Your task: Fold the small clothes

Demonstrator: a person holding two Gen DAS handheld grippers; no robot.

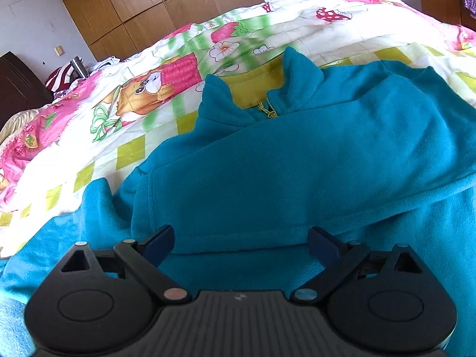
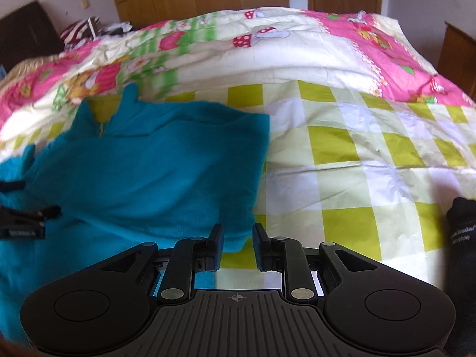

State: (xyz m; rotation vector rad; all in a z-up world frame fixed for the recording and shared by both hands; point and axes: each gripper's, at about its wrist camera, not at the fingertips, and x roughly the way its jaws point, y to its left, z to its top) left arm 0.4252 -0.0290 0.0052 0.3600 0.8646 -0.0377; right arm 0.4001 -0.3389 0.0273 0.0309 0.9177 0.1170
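The fleece (image 1: 297,154) runs off the right and bottom edges of the left view and off the left edge of the right view, so its hem and far sleeve go unseen. The left gripper (image 2: 17,208) shows only as a sliver at the right view's left edge. A dark object (image 2: 461,238) at the right edge is cut off, its print too blurred to read.

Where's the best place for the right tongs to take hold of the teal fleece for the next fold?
Probably the near right corner of the teal fleece, just ahead of the right tongs. The hem ends in a loose edge on the checked bedspread, so slide in low from the right. The left tongs hover open over the hem.
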